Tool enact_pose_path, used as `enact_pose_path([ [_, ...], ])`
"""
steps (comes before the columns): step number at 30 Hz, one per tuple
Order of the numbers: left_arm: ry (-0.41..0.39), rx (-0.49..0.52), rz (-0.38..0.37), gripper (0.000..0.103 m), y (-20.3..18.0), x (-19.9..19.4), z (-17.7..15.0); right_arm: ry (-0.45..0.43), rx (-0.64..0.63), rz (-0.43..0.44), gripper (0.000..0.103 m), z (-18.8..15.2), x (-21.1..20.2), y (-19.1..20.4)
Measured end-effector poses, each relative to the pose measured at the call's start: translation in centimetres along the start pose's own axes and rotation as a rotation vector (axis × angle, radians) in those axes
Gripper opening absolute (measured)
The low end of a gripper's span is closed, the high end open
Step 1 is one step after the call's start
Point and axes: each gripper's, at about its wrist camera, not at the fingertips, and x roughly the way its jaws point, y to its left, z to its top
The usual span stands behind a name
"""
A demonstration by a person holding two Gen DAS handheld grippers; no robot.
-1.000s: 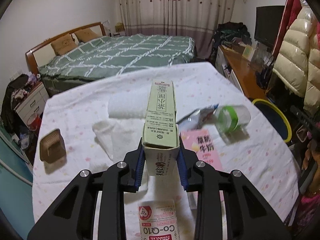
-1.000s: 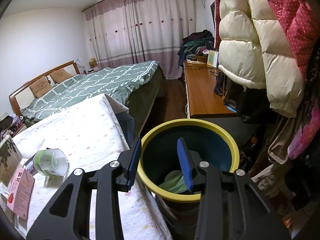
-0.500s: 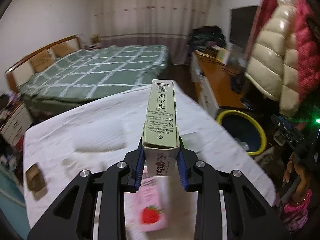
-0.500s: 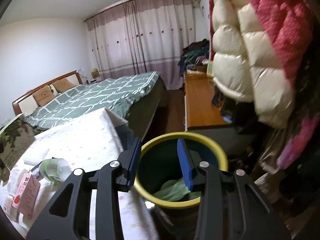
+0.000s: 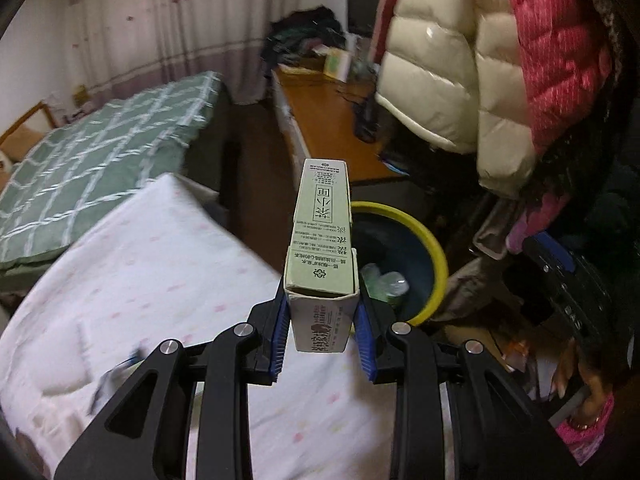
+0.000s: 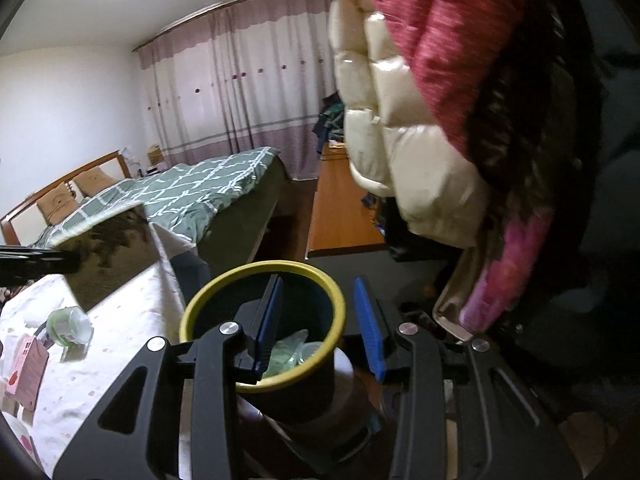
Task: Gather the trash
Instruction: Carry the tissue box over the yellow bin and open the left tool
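My left gripper [image 5: 322,320] is shut on a long green carton [image 5: 322,236], held in the air above the table's right edge, its far end over the yellow-rimmed trash bin [image 5: 434,258]. The bin holds some plastic trash [image 5: 386,282]. In the right wrist view the same carton [image 6: 108,256] comes in from the left, blurred, beside the bin [image 6: 224,292]. My right gripper [image 6: 320,328] is open and empty, held above the bin. A green-capped plastic cup [image 6: 68,326] and a pink packet [image 6: 26,368] lie on the table.
The table has a white flowered cloth [image 5: 160,280]. A wooden desk [image 5: 332,128] and hanging puffer jackets [image 5: 460,68] stand behind and right of the bin. A green quilted bed [image 5: 100,140] is at the left. A person's hand [image 5: 588,392] holds a device at the right.
My left gripper has swung right with the carton, from over the table's middle to the table edge by the bin. My right gripper has lifted and drawn back a little above the bin.
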Motion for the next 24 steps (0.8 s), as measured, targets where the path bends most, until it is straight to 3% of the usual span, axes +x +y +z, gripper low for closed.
enact_pose_path([
  [4, 0.044, 0.014, -0.039, 0.029, -2.3, 4.2, 1.4, 0.01, 0.033, 0.0, 0.036, -0.2, 0.2, -1.4],
  [9, 0.061, 0.028, -0.034, 0.03, -3.9, 7.9, 2.7, 0.019, 0.054, 0.003, 0.041, -0.4, 0.5, -1.6],
  [11, 0.054, 0.023, -0.014, 0.043, -3.8, 8.3, 3.1, 0.02, 0.059, 0.003, 0.041, -0.4, 0.4, -1.8],
  [12, 0.042, 0.02, -0.004, 0.059, -3.7, 8.1, 3.2, 0.02, 0.06, 0.004, 0.041, -0.5, 0.3, -1.8],
  [13, 0.015, 0.014, 0.008, 0.065, -3.6, 7.4, 3.4, 0.021, 0.061, 0.007, 0.041, -0.5, 0.3, -1.8],
  [18, -0.092, -0.007, 0.027, 0.069, -1.8, 1.7, 3.3, 0.026, 0.05, 0.025, 0.041, -0.3, 0.3, -1.1],
  [24, -0.265, -0.116, 0.11, 0.084, 3.0, -8.4, 0.0, 0.042, 0.006, 0.072, 0.043, -0.4, 0.4, 1.2],
])
